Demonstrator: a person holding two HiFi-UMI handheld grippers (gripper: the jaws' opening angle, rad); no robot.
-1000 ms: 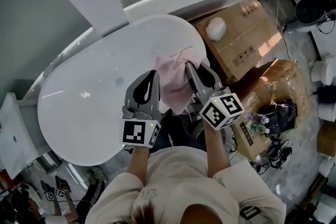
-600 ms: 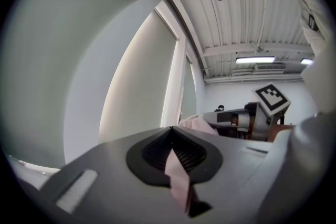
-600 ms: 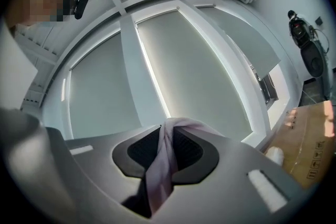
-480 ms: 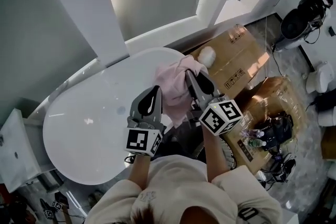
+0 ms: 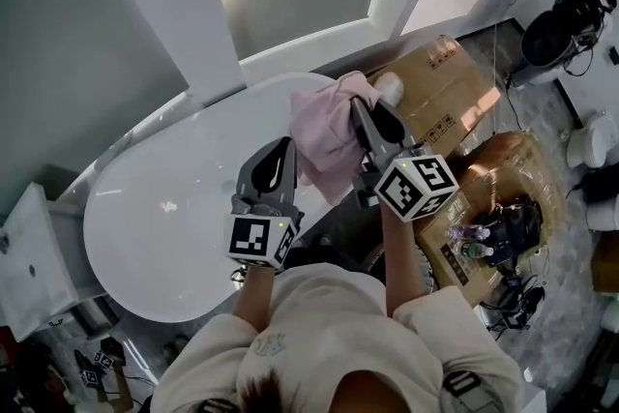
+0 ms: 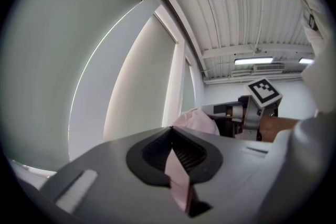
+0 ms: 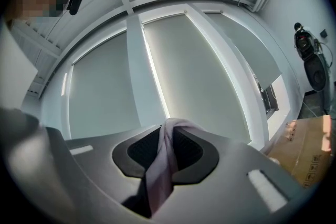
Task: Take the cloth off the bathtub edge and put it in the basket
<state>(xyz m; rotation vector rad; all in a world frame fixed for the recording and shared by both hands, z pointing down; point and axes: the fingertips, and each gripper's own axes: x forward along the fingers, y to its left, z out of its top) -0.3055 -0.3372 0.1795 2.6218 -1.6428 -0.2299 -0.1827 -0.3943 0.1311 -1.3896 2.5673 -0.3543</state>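
**Head view.** The left gripper [image 5: 286, 146] and the right gripper [image 5: 361, 103] hold the pink cloth [image 5: 324, 135] between them. It hangs bunched over the near rim of the white bathtub [image 5: 164, 227]. Whether its lower hem touches the rim cannot be told. A cardboard box [image 5: 440, 97] lies beyond the right gripper. No basket can be picked out with certainty among the clutter on the floor.

**Left gripper view.** The jaws are closed on a thin fold of the cloth, which runs down between the pads. The right gripper shows beyond, with the bulk of the cloth beside it.

**Right gripper view.** The jaws are nearly closed, pinching a thicker twisted fold that rises above the tips.

**Progress.** The pick-up appears to be done. The carry to the basket and the release are still to come.
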